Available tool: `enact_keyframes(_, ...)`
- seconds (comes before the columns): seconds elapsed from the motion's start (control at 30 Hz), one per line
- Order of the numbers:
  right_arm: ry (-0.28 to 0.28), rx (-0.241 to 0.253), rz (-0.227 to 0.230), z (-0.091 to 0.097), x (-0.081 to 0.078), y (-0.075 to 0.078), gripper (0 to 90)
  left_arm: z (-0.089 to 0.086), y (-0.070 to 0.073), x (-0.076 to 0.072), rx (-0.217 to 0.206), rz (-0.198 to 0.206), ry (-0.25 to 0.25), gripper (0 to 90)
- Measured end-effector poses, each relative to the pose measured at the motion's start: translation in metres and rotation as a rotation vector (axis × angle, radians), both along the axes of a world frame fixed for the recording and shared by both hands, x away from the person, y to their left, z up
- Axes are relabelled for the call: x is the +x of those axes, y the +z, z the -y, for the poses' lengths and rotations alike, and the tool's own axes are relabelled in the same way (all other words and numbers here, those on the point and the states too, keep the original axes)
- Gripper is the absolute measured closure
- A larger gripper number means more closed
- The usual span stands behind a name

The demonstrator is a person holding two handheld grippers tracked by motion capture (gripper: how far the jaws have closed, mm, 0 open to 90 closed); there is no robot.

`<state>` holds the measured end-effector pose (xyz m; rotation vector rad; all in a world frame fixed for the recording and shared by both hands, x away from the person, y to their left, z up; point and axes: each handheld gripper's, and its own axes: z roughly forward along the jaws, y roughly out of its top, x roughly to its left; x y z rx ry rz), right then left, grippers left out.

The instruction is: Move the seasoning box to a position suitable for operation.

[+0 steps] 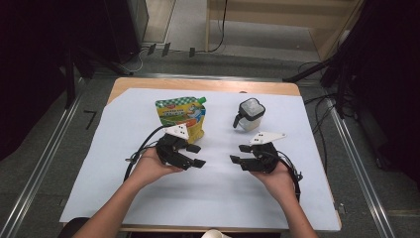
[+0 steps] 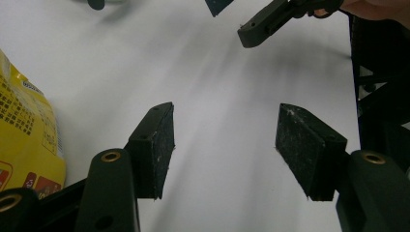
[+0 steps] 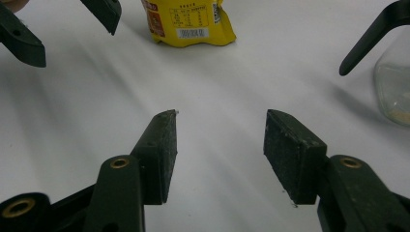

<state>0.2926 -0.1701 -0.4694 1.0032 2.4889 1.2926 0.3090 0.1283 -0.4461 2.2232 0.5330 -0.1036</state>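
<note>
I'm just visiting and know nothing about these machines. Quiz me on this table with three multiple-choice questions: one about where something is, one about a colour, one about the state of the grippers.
1. Where does the pouch stand?
A. On the far side of the left gripper
B. Beside the right gripper
C. On the floor

2. What is the main colour of the pouch?
A. Blue
B. Yellow
C. Black

3. How do the jaws of the two grippers stand?
A. Both clamped on the pouch
B. One holds the glass jug
C. Both open with nothing between them

Answers:
1. A: the high view shows the pouch just beyond the left gripper, on the white sheet.
2. B: yellow shows in all three views, with a green chequered top in the high view.
3. C: each gripper view shows two pads apart over bare white sheet.
</note>
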Motion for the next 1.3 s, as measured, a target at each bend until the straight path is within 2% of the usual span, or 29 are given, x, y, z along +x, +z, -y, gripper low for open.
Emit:
enact_keyframes(0.3,-0.007,-0.001,0.002,0.002,0.001,0.000,47.7,0.000,0.000,0.000,-0.011,-0.014,-0.008,40.3)
enact_keyframes(0.6,-0.033,0.014,0.011,0.009,0.005,0.002,47.7,-0.003,0.004,0.000,-0.008,-0.001,-0.013,39.7)
enact_keyframes(0.73,-0.064,0.021,0.011,0.018,0.015,-0.001,47.8,-0.005,0.005,0.001,-0.014,-0.004,-0.006,39.3)
enact_keyframes(0.83,-0.124,0.032,0.018,0.027,0.028,-0.003,47.0,-0.006,0.006,0.001,-0.018,-0.004,-0.002,39.4)
enact_keyframes(1.03,-0.173,0.035,0.008,0.038,0.044,-0.008,45.2,-0.005,0.004,-0.001,-0.006,-0.008,-0.005,39.8)
enact_keyframes(1.17,-0.224,0.025,-0.003,0.048,0.058,-0.011,41.8,-0.006,0.005,-0.002,0.000,-0.004,-0.006,40.0)
enact_keyframes(1.3,-0.254,0.036,0.008,0.054,0.066,-0.013,38.1,-0.007,0.004,-0.003,-0.007,-0.002,0.003,40.3)
